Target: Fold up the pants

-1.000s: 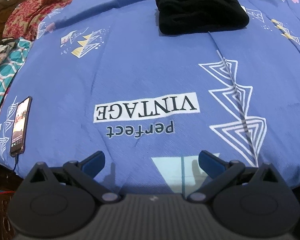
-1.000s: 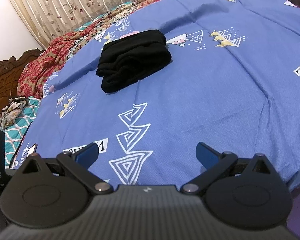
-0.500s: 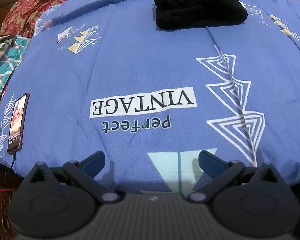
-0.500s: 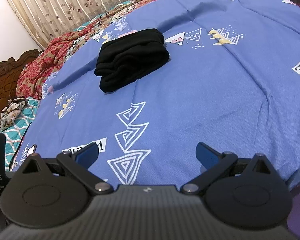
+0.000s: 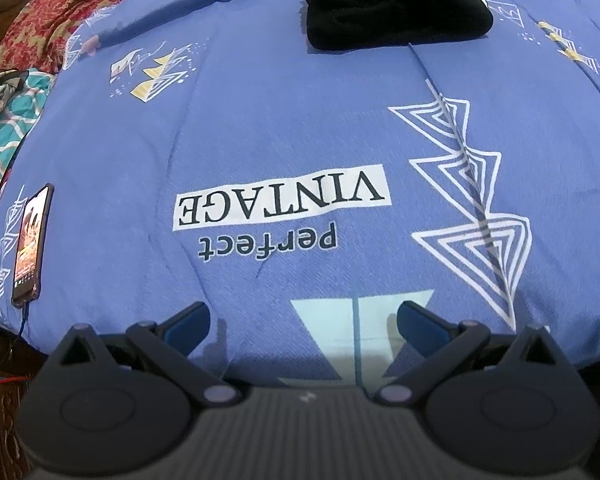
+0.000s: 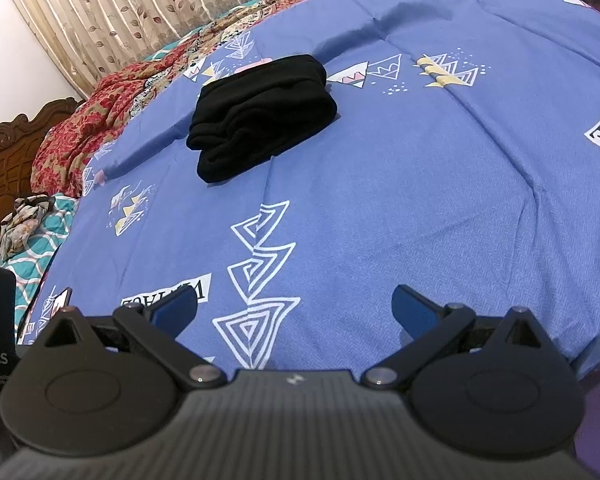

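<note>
- The black pants [image 6: 262,114] are seen as a thick folded bundle on the blue bedsheet [image 6: 440,200], at about 11 o'clock in the right wrist view and at 12 o'clock, partly cut by the top edge, in the left wrist view [image 5: 392,4].
- The left gripper [image 5: 303,318] is held wide open and empty, well apart from the pants; the right gripper [image 6: 294,304] is likewise spread wide with nothing between its fingers.
- The fold is judged to be finished, so a fresh grab could loosen the stacked layers.
- The phone [image 5: 32,244] at 9 o'clock near the bed edge, with its cable, could be knocked off by a careless sweep.
- Compared with a second ago, the left camera has been brought slightly nearer the sheet and the pants have slid toward the top edge; the right view is almost unchanged.
</note>
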`<move>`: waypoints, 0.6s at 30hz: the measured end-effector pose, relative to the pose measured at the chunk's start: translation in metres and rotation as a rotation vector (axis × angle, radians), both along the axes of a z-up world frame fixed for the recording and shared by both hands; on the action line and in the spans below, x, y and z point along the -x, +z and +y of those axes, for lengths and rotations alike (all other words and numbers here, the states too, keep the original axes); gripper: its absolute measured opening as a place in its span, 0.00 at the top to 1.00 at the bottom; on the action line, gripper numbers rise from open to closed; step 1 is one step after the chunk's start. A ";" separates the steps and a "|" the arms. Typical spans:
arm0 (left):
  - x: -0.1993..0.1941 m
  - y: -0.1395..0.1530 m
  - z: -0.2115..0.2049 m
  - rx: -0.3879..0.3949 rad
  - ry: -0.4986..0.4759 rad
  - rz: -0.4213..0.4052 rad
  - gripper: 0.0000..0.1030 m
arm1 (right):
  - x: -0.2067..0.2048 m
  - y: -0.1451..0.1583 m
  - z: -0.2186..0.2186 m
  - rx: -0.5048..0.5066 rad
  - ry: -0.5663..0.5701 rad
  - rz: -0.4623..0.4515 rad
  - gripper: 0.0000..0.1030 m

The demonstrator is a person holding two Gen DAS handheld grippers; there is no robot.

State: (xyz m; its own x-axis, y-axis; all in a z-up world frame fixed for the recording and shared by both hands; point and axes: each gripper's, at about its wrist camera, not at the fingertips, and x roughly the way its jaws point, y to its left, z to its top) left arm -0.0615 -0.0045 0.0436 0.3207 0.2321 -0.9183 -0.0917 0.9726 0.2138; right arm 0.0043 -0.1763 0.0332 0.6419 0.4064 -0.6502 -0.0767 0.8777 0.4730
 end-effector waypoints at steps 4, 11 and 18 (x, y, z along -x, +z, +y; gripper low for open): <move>-0.001 -0.002 -0.001 0.005 -0.001 0.008 0.00 | 0.000 0.000 0.000 0.000 0.000 0.002 0.00; -0.001 -0.003 0.000 0.006 -0.002 0.016 0.00 | -0.001 -0.003 -0.001 -0.002 0.000 0.008 0.00; -0.002 -0.005 -0.001 0.011 0.001 0.025 0.00 | -0.002 -0.004 -0.001 -0.002 0.000 0.011 0.00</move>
